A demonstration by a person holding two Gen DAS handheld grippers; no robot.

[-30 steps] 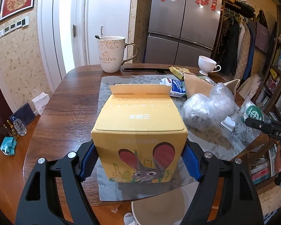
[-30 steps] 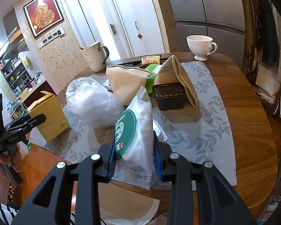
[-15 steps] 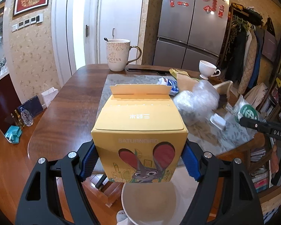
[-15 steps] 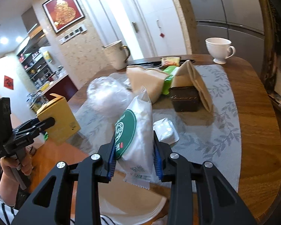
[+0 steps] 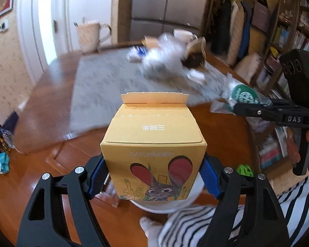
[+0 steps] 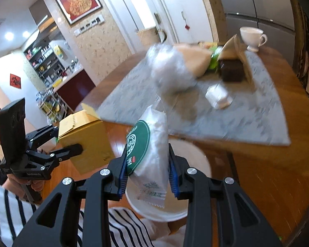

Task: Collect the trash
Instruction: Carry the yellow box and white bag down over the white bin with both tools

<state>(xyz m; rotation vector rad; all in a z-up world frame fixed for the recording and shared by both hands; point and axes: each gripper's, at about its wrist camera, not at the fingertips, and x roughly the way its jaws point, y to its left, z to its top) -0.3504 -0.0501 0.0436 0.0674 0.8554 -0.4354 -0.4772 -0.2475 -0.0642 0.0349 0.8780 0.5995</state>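
You face a round brown wooden table on glossy orange wood flooring, a steel refrigerator beyond its far edge beside white doors.

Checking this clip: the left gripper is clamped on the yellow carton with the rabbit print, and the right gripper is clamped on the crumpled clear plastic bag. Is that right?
Not quite. The left gripper is clamped on the yellow carton, but the right gripper holds the white packet with the round green label, as the right wrist view shows. The crumpled clear plastic bag lies on the table.
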